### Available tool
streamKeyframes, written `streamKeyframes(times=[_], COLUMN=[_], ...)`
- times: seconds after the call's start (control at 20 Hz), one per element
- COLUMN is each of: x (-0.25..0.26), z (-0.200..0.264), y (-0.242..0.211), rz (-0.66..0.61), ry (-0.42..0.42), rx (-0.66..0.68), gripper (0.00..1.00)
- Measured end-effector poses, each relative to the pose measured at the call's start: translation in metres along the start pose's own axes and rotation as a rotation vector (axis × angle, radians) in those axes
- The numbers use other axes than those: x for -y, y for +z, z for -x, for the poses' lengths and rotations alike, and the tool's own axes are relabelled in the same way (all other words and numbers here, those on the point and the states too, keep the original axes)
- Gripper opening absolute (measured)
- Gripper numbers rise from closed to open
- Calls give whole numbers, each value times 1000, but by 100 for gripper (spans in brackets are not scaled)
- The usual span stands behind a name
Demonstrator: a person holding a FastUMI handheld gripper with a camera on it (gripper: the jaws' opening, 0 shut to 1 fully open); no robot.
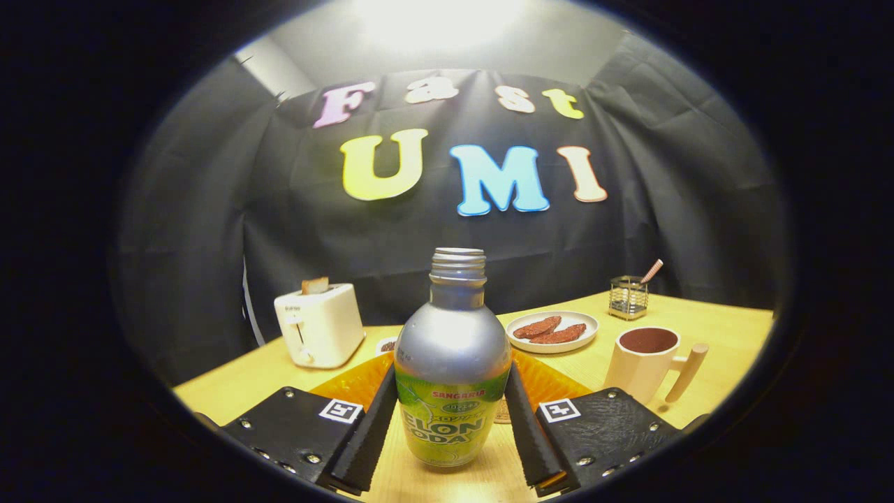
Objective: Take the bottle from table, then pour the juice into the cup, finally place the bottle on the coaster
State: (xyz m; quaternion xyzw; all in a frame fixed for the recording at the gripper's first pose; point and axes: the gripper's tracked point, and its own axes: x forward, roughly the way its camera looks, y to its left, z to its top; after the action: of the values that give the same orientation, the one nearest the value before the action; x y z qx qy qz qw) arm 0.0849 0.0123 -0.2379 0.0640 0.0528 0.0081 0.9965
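Observation:
A silver bottle (452,377) with a green label and no cap stands upright between my fingers. My gripper (450,391) is shut on the bottle, with a black pad (370,426) pressing on each side of its body. I cannot tell whether its base rests on the wooden table (705,314) or hangs just above it. The cream cup (644,363), with a wooden handle and a dark inside, stands ahead to the right of the right finger. A sliver of a brown coaster (502,413) peeks out between the bottle and the right finger.
An orange tray (353,383) lies just behind the bottle. A white toaster (319,325) holding a slice stands at the back left. Beyond the bottle is a white plate (552,335) of brown patties, with a wire holder (627,297) and a straw behind it.

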Motion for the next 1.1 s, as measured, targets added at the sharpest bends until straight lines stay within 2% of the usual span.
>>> streamKeyframes(times=[0.25,0.55,1.1], x=[18,48,81], z=[-11,-26,-38], y=[19,17,14], rz=[-239,-526,-974], ry=[19,-13,-18], rx=[-14,-67,-29], gripper=[77,77,77])
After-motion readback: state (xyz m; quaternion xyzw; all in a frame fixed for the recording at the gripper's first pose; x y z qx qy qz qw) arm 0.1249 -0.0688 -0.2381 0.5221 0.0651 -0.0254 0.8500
